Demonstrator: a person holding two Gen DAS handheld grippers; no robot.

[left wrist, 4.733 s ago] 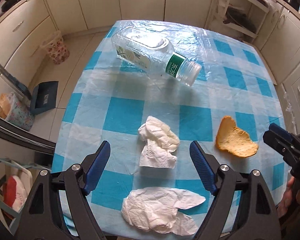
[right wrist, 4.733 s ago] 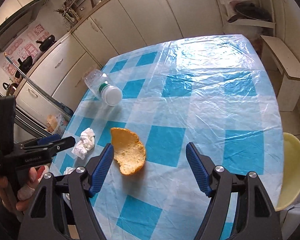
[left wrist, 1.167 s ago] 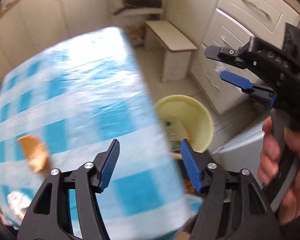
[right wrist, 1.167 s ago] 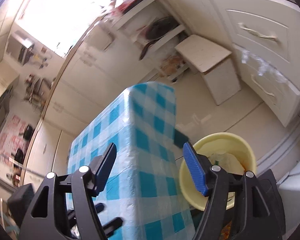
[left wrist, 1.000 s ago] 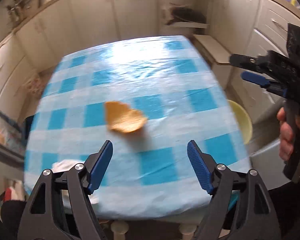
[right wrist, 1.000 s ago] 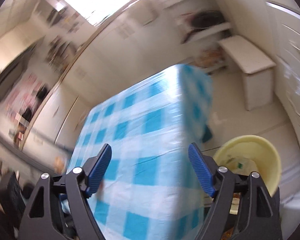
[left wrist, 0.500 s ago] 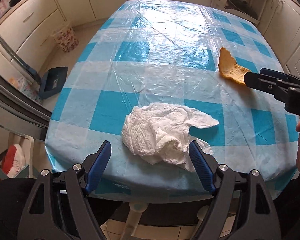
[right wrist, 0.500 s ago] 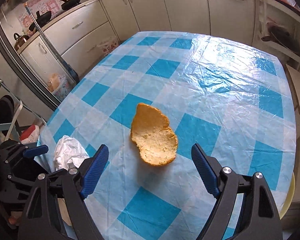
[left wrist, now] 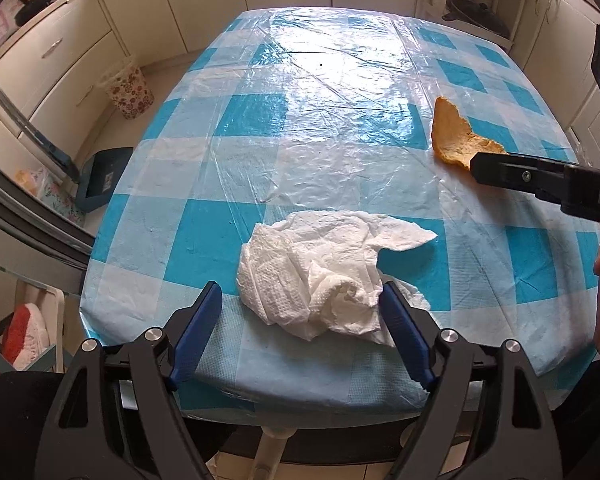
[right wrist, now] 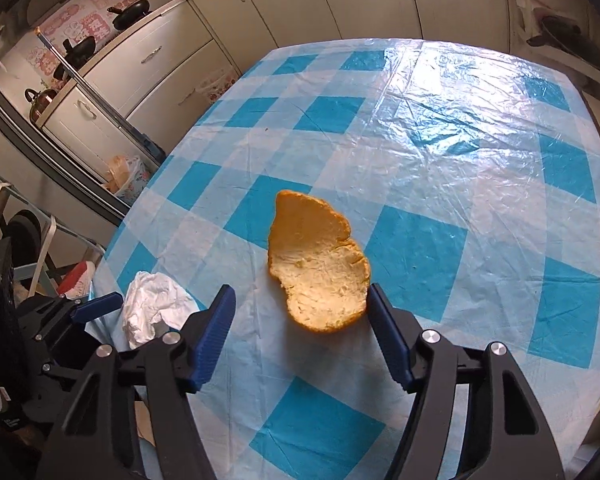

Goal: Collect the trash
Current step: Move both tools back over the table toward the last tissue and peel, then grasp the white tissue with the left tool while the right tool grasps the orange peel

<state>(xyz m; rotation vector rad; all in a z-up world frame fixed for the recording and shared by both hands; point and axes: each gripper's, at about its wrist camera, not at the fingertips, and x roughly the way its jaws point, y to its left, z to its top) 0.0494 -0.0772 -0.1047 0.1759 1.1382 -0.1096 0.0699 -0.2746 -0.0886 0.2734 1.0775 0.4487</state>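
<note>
2 pieces remain on the table (left wrist: 340,80): your left gripper (left wrist: 300,316) straddles the crumpled tissue (left wrist: 320,268), jaws apart; your right gripper (right wrist: 300,316) has been closing around the orange peel (right wrist: 316,264) without clamping it; squeeze both next

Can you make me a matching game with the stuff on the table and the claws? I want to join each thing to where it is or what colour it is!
Things:
1. crumpled tissue
2. orange peel
3. tablecloth
4. flowery bin

Match with:
A. blue and white squares
B. on the floor by the cupboards
C. between the left claw's fingers
D. between the right claw's fingers

Pairs: 1-C, 2-D, 3-A, 4-B
</note>
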